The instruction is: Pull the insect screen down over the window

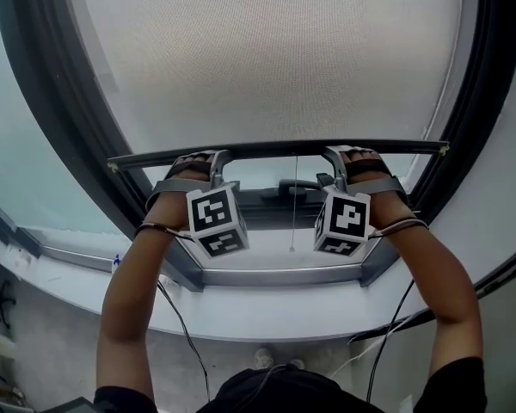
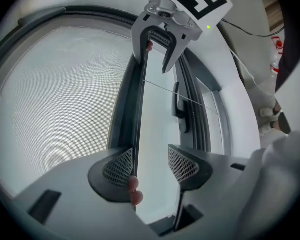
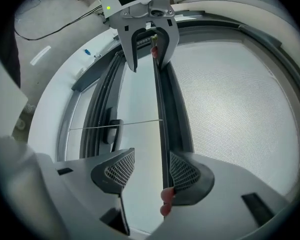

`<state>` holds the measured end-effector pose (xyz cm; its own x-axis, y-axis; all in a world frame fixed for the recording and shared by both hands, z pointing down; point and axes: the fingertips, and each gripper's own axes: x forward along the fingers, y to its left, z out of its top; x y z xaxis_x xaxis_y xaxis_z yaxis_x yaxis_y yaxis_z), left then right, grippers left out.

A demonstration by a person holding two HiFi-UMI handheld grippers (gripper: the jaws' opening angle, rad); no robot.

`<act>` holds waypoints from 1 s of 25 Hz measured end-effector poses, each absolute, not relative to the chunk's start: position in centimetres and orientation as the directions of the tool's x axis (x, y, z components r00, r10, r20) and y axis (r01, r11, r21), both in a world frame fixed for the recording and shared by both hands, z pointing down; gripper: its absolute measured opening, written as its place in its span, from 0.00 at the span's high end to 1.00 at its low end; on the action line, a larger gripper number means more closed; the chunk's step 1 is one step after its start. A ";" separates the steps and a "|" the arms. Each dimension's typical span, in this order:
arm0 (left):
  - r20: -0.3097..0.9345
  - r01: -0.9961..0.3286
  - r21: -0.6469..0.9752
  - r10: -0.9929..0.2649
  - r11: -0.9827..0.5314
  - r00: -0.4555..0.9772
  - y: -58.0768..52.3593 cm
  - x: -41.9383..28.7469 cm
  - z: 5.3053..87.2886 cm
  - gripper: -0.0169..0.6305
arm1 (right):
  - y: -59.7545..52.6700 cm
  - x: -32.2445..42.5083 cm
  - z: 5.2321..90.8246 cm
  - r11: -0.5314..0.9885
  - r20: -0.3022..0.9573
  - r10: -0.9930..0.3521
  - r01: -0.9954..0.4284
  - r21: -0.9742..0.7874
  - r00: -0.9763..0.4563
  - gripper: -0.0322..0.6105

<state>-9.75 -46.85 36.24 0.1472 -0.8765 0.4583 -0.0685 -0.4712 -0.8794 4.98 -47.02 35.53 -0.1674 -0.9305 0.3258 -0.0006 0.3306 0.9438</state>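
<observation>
Insect screen (image 1: pixel 267 58) covers most of the window, its bottom bar (image 1: pixel 279 149) level, short of the window frame's (image 1: pixel 275 275) lower edge. Left gripper (image 2: pixel 150 156) and right gripper (image 3: pixel 152 159) straddle the bar near its L and R ends, jaws wide apart, not clamping; the bar lies against one pad each. Pull cord (image 1: pixel 294 205) hangs approx. mid-bar. The pink tips (image 2: pixel 134 185) beside the pad are prob. fingers.

Pale daylight fills the dark-framed window (image 1: pixel 56 101) above a white sill (image 1: pixel 267 317). Below lies a grey floor (image 1: pixel 52 351); a pale wall (image 1: pixel 499 205) flanks the window's right side
</observation>
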 end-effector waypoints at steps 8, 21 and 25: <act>0.500 -0.057 -0.857 -0.852 -0.513 0.154 -47.1 -9.7 40.8 0.63 | -46.9 4.8 40.1 0.386 0.388 -0.907 0.046 0.921 -0.162 0.60; 0.579 -0.042 -0.806 -0.801 -0.590 0.155 -46.8 -9.7 45.9 0.63 | -46.6 5.1 45.3 0.510 0.513 -0.848 0.061 0.858 -0.134 0.60; 0.579 -0.017 -0.811 -0.807 -0.585 0.120 -47.1 -10.1 48.2 0.63 | -46.8 4.8 47.5 0.518 0.521 -0.844 0.057 0.854 -0.130 0.60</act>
